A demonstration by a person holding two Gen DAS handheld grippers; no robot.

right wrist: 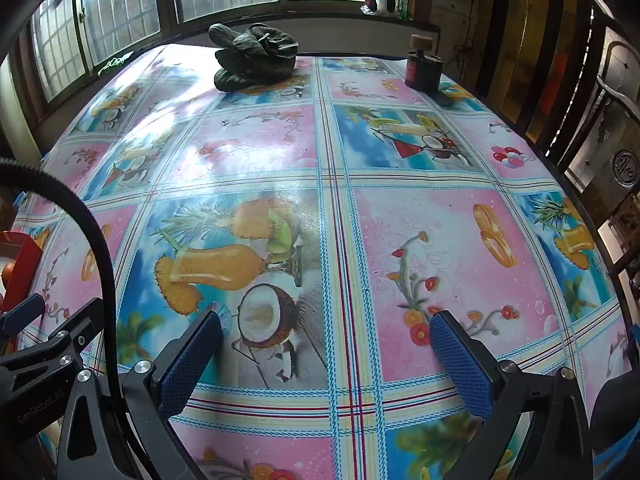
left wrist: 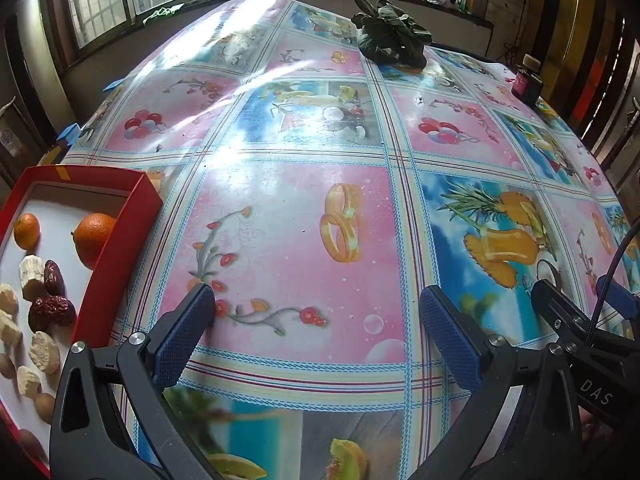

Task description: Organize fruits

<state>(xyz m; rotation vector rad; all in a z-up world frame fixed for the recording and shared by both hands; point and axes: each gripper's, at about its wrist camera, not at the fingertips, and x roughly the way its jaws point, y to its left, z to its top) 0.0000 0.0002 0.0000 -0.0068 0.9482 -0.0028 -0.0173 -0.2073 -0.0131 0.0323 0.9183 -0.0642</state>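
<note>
Far left in my left wrist view: red tray [left wrist: 120, 236] sits at the table's left edge, white floor inside. In it, two oranges, a small orange [left wrist: 27, 231] at the back left and a larger orange [left wrist: 93, 239] tight against the right wall. In front of them, red dates [left wrist: 50, 300] clustered together, touching pale dried slices [left wrist: 40, 352] that run down the tray toward me. A few round brown fruits [left wrist: 42, 406] lie nearest the camera; I cannot tell what kind.

Left gripper [left wrist: 320, 304] hangs over the patterned tablecloth [left wrist: 280, 240] just right of the tray, jaws spread wide, nothing between the blue pads [left wrist: 182, 340]. The left pad's tip is near the tray's right wall, apart from it.

Centre back: a bunch of dark leafy greens [left wrist: 390, 36] lies on the cloth near the window. Right of that, a dark jar [left wrist: 527, 80] with a pink label stands upright by the far right edge.

Right gripper [right wrist: 326, 320] over the middle of the cloth, above the printed coconut, jaws wide too, empty. Its view catches the tray corner [right wrist: 18, 256] at far left, well apart from it, plus the greens [right wrist: 256, 56] and jar [right wrist: 420, 70] at the back.
</note>
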